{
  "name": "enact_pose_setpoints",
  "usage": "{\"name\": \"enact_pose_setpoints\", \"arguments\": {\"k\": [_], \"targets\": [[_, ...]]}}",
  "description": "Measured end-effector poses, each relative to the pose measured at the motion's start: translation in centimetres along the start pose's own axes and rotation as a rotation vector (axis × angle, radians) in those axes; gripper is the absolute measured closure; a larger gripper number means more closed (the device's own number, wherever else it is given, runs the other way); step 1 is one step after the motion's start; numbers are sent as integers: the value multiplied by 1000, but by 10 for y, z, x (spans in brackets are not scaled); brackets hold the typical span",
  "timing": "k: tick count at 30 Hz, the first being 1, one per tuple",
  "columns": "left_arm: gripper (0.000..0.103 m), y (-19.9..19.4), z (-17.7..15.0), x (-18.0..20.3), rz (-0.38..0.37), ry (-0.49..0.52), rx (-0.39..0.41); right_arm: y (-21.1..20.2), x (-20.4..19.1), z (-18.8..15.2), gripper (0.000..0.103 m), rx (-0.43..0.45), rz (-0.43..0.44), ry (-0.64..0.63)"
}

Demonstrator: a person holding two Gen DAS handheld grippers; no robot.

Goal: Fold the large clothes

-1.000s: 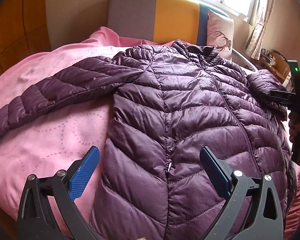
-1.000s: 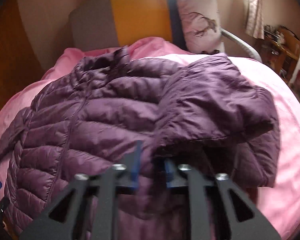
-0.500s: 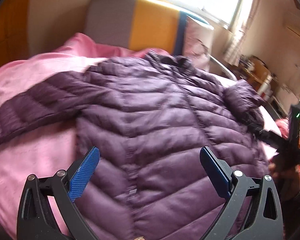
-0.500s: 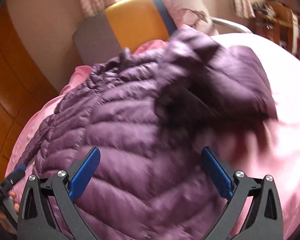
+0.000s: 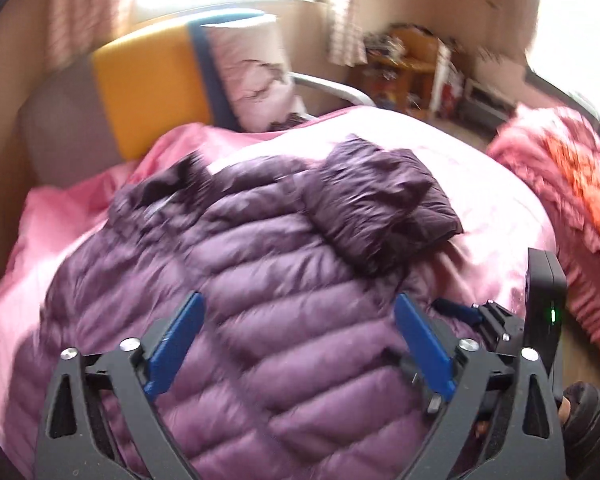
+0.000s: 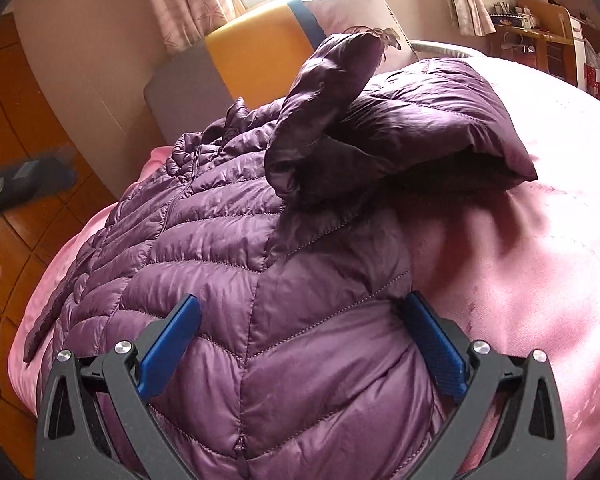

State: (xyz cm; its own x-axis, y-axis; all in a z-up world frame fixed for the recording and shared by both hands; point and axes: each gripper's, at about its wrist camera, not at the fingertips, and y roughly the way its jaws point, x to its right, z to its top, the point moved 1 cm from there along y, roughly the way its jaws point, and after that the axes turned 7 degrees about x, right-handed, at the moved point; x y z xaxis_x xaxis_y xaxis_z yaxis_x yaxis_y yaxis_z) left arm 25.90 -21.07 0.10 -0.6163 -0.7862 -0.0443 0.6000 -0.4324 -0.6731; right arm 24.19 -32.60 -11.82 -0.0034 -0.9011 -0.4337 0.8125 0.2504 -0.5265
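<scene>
A purple quilted puffer jacket point(image 5: 260, 300) lies front up on the pink bed, collar toward the headboard. Its right sleeve point(image 5: 380, 208) is folded back into a bunch at the shoulder; in the right wrist view that sleeve point(image 6: 400, 120) rests on top of the jacket point(image 6: 300, 280). My left gripper point(image 5: 298, 304) hovers over the jacket's lower body, jaws wide and closing, with the pads touching nothing. My right gripper point(image 6: 302, 304) stands open above the jacket's right side near the hem, its blue pads clear of the fabric.
The pink bed cover point(image 6: 520, 280) spreads out right of the jacket. At the head stand a grey, yellow and blue headboard point(image 5: 148, 80) and a pillow point(image 5: 252, 76). An orange-pink blanket point(image 5: 572, 184) lies at the right, a cluttered shelf point(image 5: 404, 60) behind.
My right gripper let go of the sleeve, opened wide and drew back toward the hem. The sleeve stays folded on the shoulder. My left gripper swung right across the jacket.
</scene>
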Motion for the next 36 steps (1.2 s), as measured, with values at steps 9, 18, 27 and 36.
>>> {"name": "enact_pose_setpoints", "arguments": {"k": [9, 18, 27, 36], "targets": [[15, 78, 37, 55, -74, 141, -130, -3, 3, -1, 2, 20, 28, 12], [92, 130, 51, 58, 10, 51, -161, -5, 8, -1, 2, 25, 44, 19], [98, 65, 58, -61, -157, -416, 68, -10, 36, 25, 2, 21, 219, 230], [98, 21, 17, -141, -146, -650, 172, 33, 61, 69, 2, 34, 284, 479]]}}
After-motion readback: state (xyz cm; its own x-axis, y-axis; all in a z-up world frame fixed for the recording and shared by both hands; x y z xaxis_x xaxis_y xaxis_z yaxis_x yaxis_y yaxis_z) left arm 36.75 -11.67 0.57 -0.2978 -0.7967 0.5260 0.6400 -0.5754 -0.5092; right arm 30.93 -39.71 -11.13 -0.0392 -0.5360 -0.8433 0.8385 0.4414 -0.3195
